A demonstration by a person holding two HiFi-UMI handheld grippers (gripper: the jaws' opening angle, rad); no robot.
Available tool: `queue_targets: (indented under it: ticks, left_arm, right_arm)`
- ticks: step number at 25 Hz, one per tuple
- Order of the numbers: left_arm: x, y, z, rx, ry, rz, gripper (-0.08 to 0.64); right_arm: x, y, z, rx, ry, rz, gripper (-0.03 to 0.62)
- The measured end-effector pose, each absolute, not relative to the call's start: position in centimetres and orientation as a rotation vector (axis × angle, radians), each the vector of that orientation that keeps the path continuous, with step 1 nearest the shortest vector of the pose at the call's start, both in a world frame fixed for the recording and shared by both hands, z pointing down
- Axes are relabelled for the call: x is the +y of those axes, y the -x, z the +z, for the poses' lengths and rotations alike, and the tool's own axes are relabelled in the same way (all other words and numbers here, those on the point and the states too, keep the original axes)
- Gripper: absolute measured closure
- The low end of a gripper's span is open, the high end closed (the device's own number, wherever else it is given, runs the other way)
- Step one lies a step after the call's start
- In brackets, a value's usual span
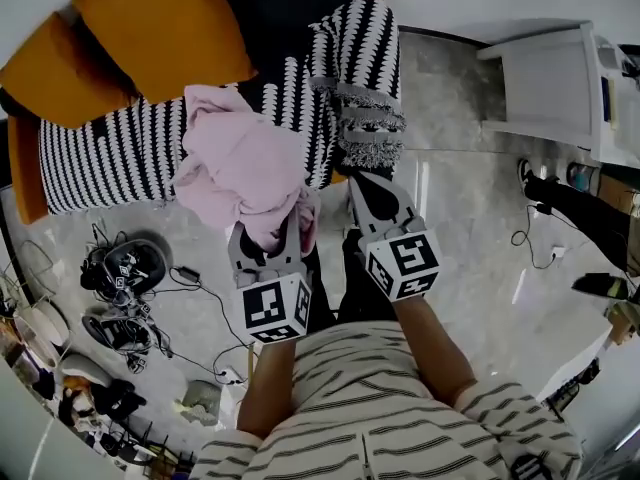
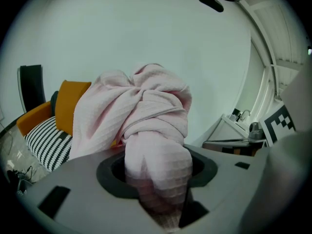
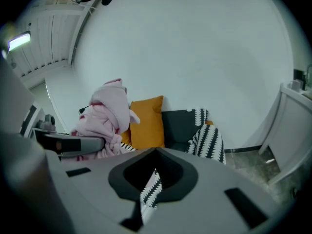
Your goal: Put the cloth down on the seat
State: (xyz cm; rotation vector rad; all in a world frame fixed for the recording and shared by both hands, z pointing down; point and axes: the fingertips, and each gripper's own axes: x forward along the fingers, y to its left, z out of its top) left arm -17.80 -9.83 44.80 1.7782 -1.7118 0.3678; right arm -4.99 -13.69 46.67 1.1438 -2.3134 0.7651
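Head view: the bunched pink cloth hides the left gripper tips. I read it clamped on the cloth, over the striped seat front edge; contact unclear. Right gripper just beside the cloth, nearly closed, empty.

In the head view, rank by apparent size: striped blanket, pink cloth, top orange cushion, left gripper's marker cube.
1. black-and-white striped blanket
2. crumpled pink cloth and plump orange cushion: too alike to rank
3. marker cube on the left gripper: smallest, despite being nearest the camera
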Motion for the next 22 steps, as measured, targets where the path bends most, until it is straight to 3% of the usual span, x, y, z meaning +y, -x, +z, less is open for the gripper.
queue_targets:
  ticks: [22]
  left_arm:
    - [-9.4,18.8,56.8,-1.626,-1.653,0.458,0.336]
  right_arm:
    - [-13.3,4.9,58.0,-2.187,-1.174,0.888,0.578]
